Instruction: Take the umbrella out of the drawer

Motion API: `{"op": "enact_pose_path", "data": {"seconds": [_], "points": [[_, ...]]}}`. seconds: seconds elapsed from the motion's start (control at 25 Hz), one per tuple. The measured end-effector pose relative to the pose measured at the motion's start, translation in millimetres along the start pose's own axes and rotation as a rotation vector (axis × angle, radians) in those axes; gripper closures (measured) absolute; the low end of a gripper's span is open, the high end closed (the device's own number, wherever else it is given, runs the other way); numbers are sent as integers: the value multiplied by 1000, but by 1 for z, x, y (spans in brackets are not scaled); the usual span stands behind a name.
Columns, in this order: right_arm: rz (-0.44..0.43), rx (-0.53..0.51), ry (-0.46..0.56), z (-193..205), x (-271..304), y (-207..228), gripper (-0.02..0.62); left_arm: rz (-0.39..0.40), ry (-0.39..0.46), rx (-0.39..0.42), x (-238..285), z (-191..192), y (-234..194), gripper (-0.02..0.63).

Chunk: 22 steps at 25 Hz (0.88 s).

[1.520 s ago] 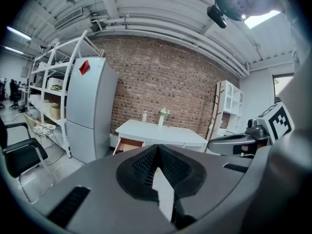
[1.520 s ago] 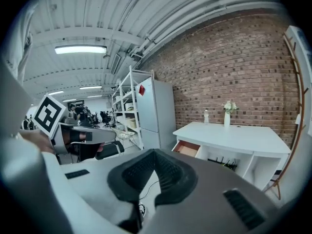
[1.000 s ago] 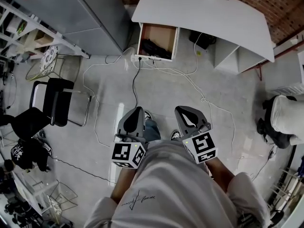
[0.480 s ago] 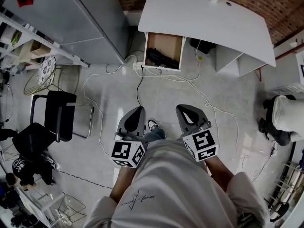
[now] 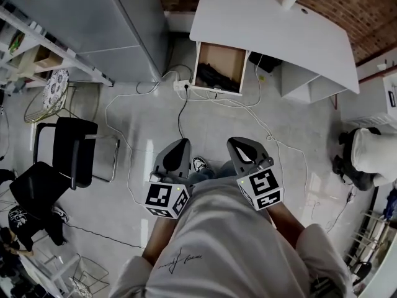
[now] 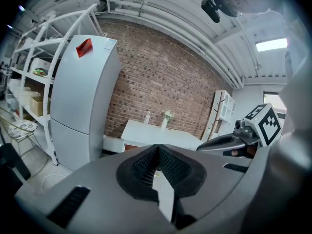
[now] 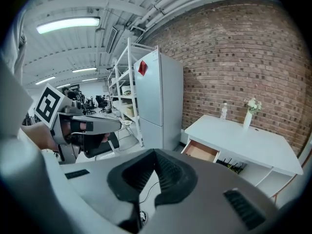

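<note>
The pale floor (image 5: 217,120) fills most of the head view. On it the tall grey refrigerator (image 5: 118,17) stands at eleven o'clock from us, and the white counter (image 5: 273,27) runs from twelve to one o'clock against the brick wall. A black chair (image 5: 73,144) sits at nine o'clock, and loose cables (image 5: 180,107) trail across the floor between us and the counter. The drawer (image 5: 221,53) under the counter's left end is already pulled open at twelve o'clock. A dark bundle that we take for the umbrella (image 5: 217,77) lies across its near part, still inside. We stand well apart from it. The left claw (image 5: 180,146) and the right claw (image 5: 239,146) are held side by side just ahead of our body. Both are pressed together with nothing between the pads, and both point toward the counter and somewhat down. The step in hand, as we judge it, is the approach. To do it well we should step over the cables rather than snag them and square up to the drawer front. We should spread one claw before it dips below the rim and bring it down along the umbrella's narrow side so the pads span it. The other claw can steady the drawer front if it shifts.
</note>
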State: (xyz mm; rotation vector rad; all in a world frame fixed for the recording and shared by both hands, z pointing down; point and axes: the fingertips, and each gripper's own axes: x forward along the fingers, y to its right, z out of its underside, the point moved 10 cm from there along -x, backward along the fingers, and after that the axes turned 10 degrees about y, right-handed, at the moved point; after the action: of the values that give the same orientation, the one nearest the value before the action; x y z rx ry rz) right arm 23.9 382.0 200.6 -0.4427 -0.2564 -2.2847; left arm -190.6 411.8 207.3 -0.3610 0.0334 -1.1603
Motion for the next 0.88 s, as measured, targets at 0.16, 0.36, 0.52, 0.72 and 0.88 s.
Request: {"op": "enact_pose_path", "data": {"seconds": [0.16,0.36,0.52,0.72,0.88], "points": [[-13,-15,-16,-6,16,-1,580,-17,1,-15,-1,0,-14,589],[-15,-21,-15,-14,33,3,580,-32,6,-31,5,-4,-29,589],[-5,-3,-3,-17,50,17,580,-29,4,-26,24,-8,-41,589],[12,21,18,-24,67,47,580,-9,-15,-8,61,-17,-47,589],[21,38,27,-30,75,77,580,9,-23,13,97,-27,-45,589]]}}
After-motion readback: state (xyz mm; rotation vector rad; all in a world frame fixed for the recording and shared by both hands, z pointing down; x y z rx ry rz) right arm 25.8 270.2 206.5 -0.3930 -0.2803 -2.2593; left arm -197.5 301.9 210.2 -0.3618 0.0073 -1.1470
